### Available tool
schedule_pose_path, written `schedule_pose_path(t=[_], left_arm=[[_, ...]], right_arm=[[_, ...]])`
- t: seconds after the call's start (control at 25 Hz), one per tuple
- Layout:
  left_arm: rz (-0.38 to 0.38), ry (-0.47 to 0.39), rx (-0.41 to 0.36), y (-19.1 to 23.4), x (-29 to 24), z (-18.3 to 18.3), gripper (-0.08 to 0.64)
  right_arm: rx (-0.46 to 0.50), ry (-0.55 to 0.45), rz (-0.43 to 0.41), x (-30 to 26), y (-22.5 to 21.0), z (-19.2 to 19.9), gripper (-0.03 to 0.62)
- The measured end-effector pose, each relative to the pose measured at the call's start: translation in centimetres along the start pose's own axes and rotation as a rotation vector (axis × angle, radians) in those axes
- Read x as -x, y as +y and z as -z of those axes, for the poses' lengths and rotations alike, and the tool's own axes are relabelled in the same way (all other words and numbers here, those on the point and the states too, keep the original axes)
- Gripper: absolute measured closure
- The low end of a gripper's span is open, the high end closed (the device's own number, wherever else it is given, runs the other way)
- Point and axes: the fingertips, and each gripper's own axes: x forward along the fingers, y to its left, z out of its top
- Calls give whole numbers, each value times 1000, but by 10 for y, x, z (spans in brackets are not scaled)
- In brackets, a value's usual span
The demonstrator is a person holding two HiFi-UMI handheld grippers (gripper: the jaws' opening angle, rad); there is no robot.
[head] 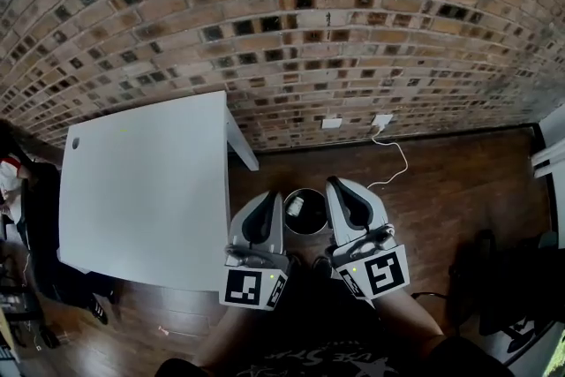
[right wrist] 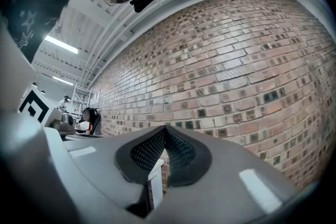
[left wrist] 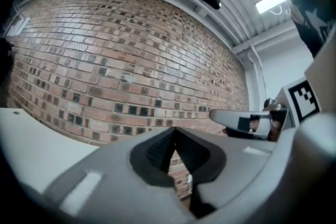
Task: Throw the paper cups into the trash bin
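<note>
**Inspector:** State of both tools, please.

**Assistant:** The left gripper (head: 272, 200) sits just left of the trash bin (head: 305, 213), and the right gripper (head: 334, 186) just right of it. Both are on the near side of the bin, raised above the floor. In the left gripper view the fingers (left wrist: 157, 150) meet at the tips with only brick wall (left wrist: 105, 60) showing past them. In the right gripper view the fingers (right wrist: 144, 152) are likewise pressed together. Neither has hold of anything.

**Inspector:** And the paper cups?

**Assistant:** None is in either gripper. No cup shows on the counter (head: 141, 190), which stands left of the bin. Inside the bin there is a pale shape (head: 295, 206) against the dark lining. I take it for a discarded cup, though it is too small to confirm or count.

**Inspector:** Anything else near the bin?

**Assistant:** A white cable (head: 395, 165) trails over the wooden floor (head: 459, 181) beyond the bin, to its right. It is well apart from the bin and no part of the job.

**Inspector:** Your assessment of progress?

**Assistant:** In my judgement the task is finished or very nearly so. No cup is visible outside the bin and both grippers are closed and empty. The only thing left is to check the floor behind the counter, which the pictures do not show.
</note>
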Motion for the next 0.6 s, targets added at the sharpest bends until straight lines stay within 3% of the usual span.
schedule_pose_path(t=[0.6], left_arm=[[-2,-4,-38,-21,4,-29,555]], right_arm=[[18,-1,-15,14,1,-18,585]])
